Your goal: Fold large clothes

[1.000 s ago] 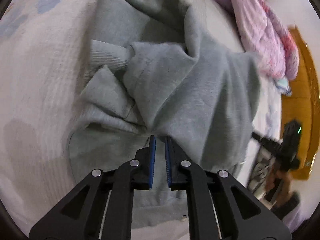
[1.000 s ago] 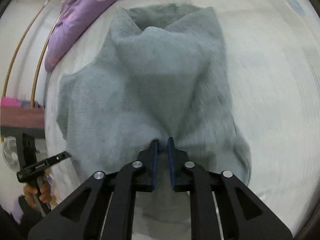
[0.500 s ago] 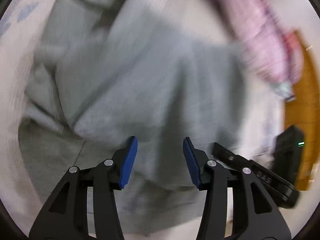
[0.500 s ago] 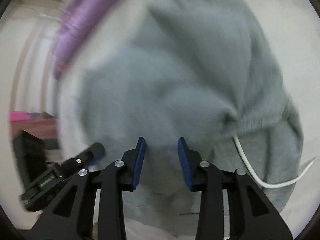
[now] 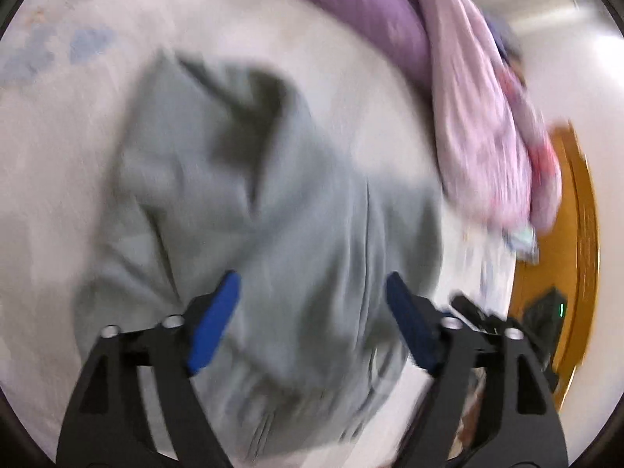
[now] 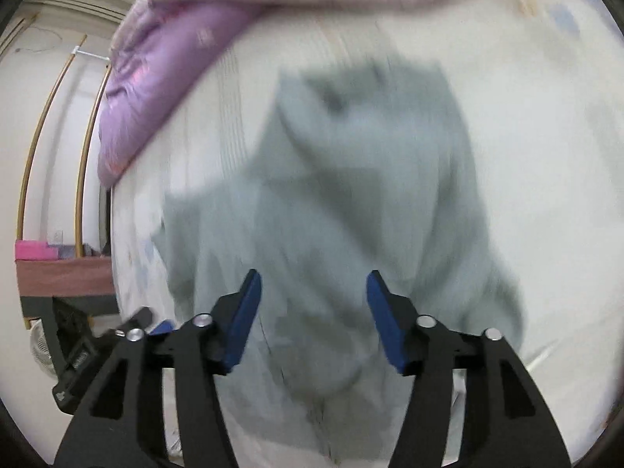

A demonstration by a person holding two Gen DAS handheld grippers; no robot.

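**Garment down on the bed, both grippers letting go**

The pale bed sheet (image 5: 62, 202) fills each view; the purple quilt (image 5: 351, 4) is bunched from 12 to 2 o'clock in your left view. The grey sweatshirt (image 5: 273, 234) lies mid-bed, doubled over itself but lumpy, edges uneven. My read: one rough fold is laid; squaring and further folds remain.

Your left gripper (image 5: 312, 304) has its jaws opening, nothing pinched, cloth below only. Your right gripper (image 6: 312, 304) likewise, jaws opening and empty.

Only the left view shows the orange door (image 5: 573, 273) at 3 o'clock. Only the right shows the wooden shelf (image 6: 62, 277) at 9. Both views are motion-blurred.
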